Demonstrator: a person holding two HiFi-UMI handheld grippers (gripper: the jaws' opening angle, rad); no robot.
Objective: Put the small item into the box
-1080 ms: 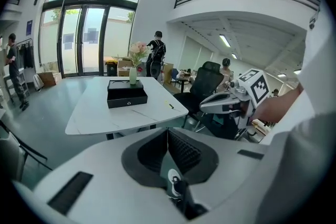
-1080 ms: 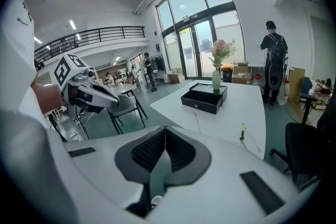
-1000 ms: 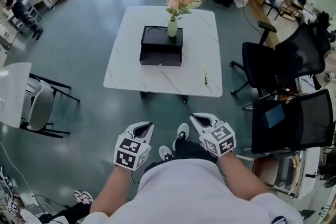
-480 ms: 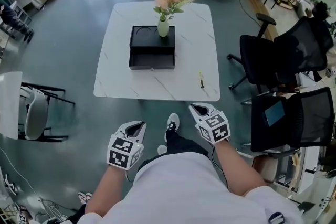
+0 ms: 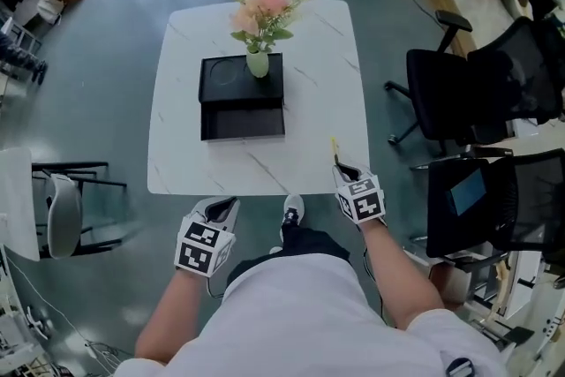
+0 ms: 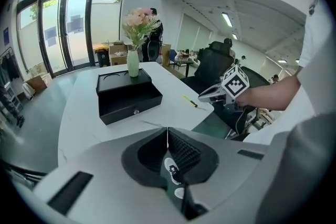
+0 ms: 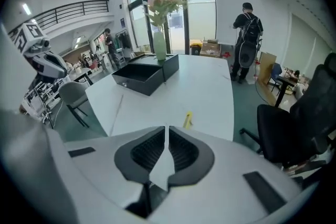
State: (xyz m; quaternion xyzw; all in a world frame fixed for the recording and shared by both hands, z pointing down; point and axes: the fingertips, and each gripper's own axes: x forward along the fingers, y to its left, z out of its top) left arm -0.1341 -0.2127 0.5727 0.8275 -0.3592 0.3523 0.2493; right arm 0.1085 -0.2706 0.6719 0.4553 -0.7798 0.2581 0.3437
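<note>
**Both grippers closed at the table's near edge, small item lying outside the box**

The small yellow item [image 5: 335,146] lies on the white table [image 5: 177,163], on its right part close to the near edge. It is off to the right of the black box [image 5: 242,121] and well apart from it. The box sits near the middle of the table. Its near half is an open, dark tray, and on its far half stands a pale green vase [image 5: 257,63] of pink flowers.

The right gripper [image 5: 340,167] reaches over the table's near right corner with its tips pointing at the item. They are just beside the item's near end but not on it. In the right gripper view the two ribbed pads [image 7: 182,150] all but meet at the tips. They are only just starting to part — nothing sits between them, and the item shows on the tabletop straight ahead.

The left gripper [image 5: 228,206] hangs off the table, just short of its near edge and to the left of the person's shoes. Its jaws are pressed together and hold nothing — only the floor and a shoe show below them.

Two black office chairs [image 5: 459,93] stand to the right of the table
</note>
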